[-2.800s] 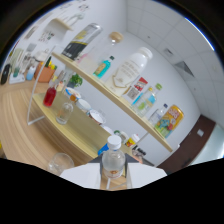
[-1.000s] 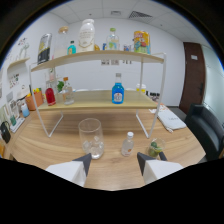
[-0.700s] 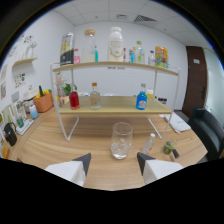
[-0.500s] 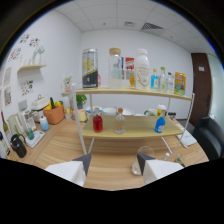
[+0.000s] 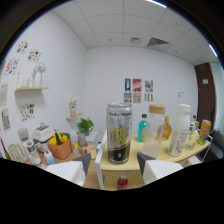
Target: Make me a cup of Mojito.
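A tall silver and black can [image 5: 119, 132] with a yellow label and "Soda Water" lettering stands upright on the top board of a wooden shelf [image 5: 165, 159]. My gripper [image 5: 114, 159] is open and empty. Its two white fingers [image 5: 75, 171] reach up on either side of the can's base, with a gap at each side. The can rests on the shelf by itself. On the shelf level below, a red-capped bottle [image 5: 121, 181] shows between the fingers.
Right of the can on the top board stand a teal bottle [image 5: 143, 127], a lidded glass jar [image 5: 154, 132], a yellow bottle [image 5: 166, 127], a white bottle [image 5: 179, 131] and an orange can [image 5: 205, 131]. A fruit basket [image 5: 60, 148] and plant [image 5: 85, 125] sit left.
The view has risen from the table, where a glass stood just ahead of the fingers, up to the top shelf. The soda water can is now close, between the fingers.
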